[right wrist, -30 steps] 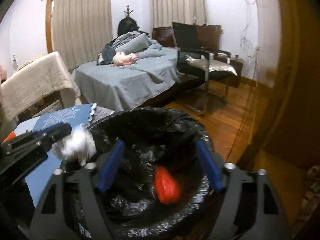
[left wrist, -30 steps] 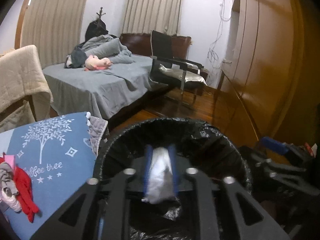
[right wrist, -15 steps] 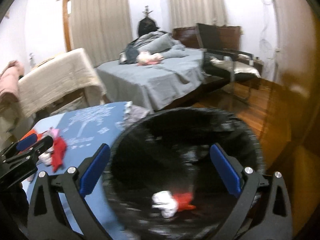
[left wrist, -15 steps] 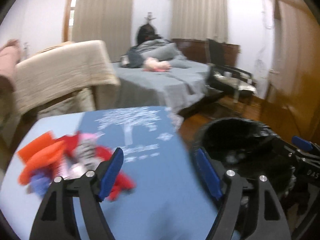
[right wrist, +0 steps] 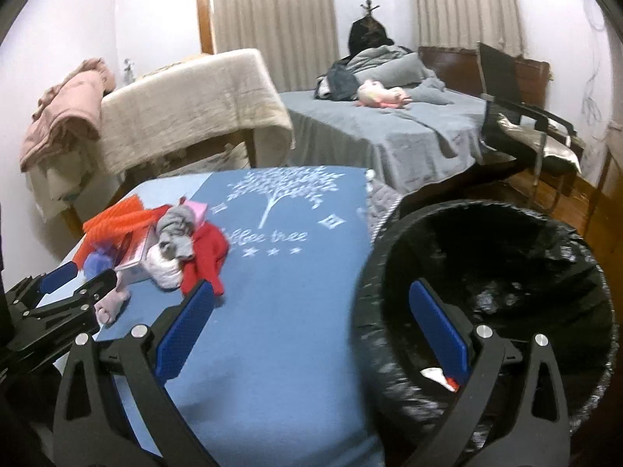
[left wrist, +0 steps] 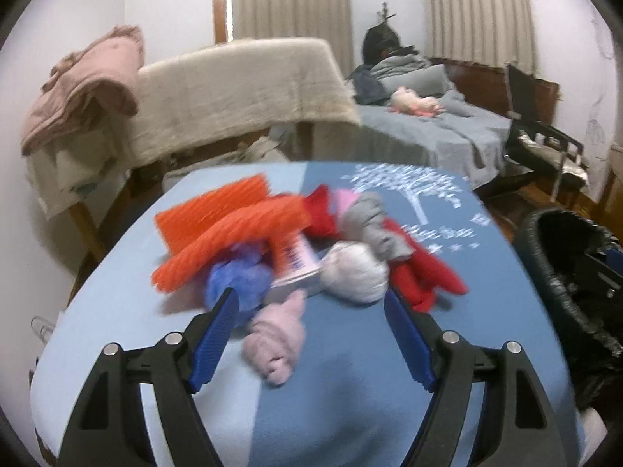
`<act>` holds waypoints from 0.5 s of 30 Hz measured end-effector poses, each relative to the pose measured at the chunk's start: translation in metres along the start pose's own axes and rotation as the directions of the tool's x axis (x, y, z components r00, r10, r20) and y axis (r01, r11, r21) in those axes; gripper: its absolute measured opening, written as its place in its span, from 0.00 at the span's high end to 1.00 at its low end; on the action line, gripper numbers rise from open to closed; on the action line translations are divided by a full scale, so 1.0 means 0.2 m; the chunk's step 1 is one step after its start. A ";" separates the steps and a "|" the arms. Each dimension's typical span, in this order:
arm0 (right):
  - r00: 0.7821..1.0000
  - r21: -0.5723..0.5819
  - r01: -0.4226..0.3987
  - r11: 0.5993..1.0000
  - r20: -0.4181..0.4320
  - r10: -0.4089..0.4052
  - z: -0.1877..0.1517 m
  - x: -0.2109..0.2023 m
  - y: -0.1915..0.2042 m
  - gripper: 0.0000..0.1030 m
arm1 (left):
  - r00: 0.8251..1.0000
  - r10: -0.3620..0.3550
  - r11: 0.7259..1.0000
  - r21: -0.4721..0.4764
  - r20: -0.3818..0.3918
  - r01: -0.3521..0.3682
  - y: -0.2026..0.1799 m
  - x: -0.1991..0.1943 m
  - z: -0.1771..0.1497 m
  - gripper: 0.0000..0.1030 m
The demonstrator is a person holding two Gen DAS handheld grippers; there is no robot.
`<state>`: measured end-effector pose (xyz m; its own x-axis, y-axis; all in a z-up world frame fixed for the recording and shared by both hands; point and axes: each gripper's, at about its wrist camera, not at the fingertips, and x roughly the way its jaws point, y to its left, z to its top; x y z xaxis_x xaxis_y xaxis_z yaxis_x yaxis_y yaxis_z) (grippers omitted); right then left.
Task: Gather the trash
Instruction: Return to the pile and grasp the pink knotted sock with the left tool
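Now both grippers empty, swung from bin back toward trash pile. Left gripper [left wrist: 309, 325]: a second ago clamped on white wad over black-lined bin [right wrist: 486, 272]; now jaws spread, nothing between pads, pink crumpled wad [left wrist: 276, 344] just ahead, white wad [left wrist: 356, 274] and blue ball [left wrist: 237, 278] beyond. Right gripper [right wrist: 311, 325]: jaws wide, nothing held, straddling edge of blue cloth [right wrist: 280, 292] and bin rim. White and red scraps [right wrist: 438, 375] now in bin. Judgement: two drops done; pile remains; next pick likely pink wad.

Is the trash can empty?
Not empty. Inside the black-bagged round trash bin, a white and red scrap lies at the bottom; the rest looks dark.
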<state>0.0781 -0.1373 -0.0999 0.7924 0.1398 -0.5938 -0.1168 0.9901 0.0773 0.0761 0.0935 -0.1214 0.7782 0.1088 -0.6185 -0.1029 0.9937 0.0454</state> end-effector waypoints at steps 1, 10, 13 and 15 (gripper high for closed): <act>1.000 -0.007 -0.006 1.000 -0.006 0.005 0.00 0.02 0.02 0.05 | 1.000 0.009 1.000 -0.011 -0.012 -0.009 0.01 0.02 -0.01 0.27; 0.999 -0.047 -0.025 0.999 -0.034 0.024 -0.03 0.07 0.08 0.05 | 0.991 0.000 0.997 -0.077 -0.130 -0.011 0.10 0.17 -0.08 0.35; 0.998 -0.048 -0.031 0.998 -0.047 0.029 -0.04 0.10 0.10 0.05 | 0.986 -0.013 0.996 -0.086 -0.169 -0.001 0.11 0.20 -0.08 0.42; 0.998 -0.051 -0.035 0.998 -0.053 0.033 -0.04 0.12 0.11 0.05 | 0.983 -0.014 0.996 -0.094 -0.182 -0.003 0.12 0.21 -0.09 0.50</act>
<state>0.0886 -0.1127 -0.1191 0.7552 0.1714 -0.6326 -0.1751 0.9829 0.0573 0.0952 0.1207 -0.1611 0.6538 0.0879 -0.7516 -0.1631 0.9863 -0.0266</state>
